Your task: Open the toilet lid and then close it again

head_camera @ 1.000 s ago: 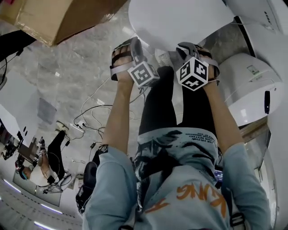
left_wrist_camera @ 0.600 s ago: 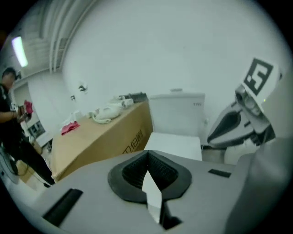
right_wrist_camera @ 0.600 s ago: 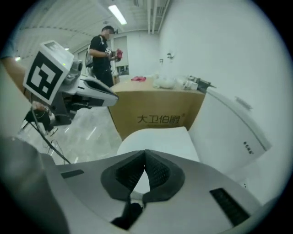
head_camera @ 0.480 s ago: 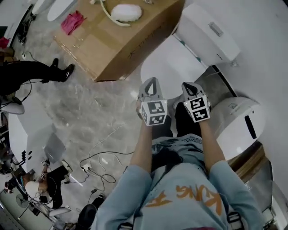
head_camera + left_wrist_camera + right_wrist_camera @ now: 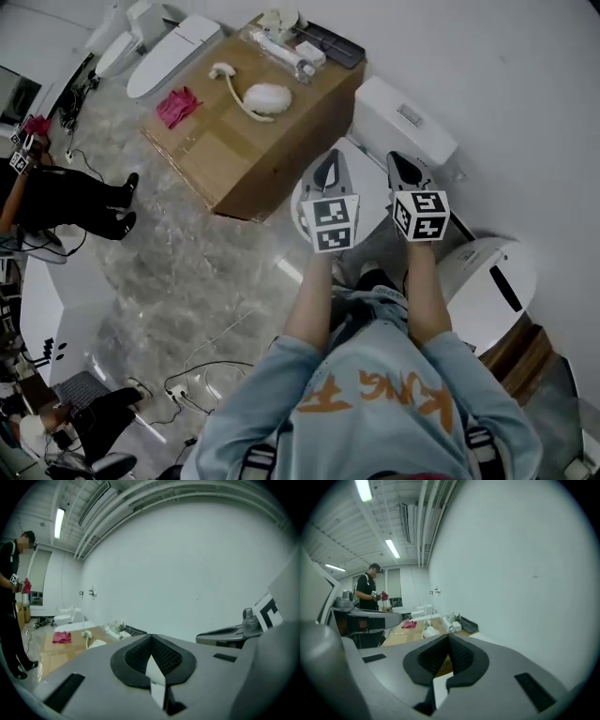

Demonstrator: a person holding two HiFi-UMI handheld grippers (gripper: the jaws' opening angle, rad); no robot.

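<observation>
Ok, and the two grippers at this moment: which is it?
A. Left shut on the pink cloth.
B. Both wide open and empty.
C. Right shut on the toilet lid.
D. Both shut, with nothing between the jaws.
D: in their own views the left gripper and the right gripper each show the jaws closed tip to tip, with nothing between them.

head view looks down, gripper views level; all share the cardboard box [image 5: 217, 157].
</observation>
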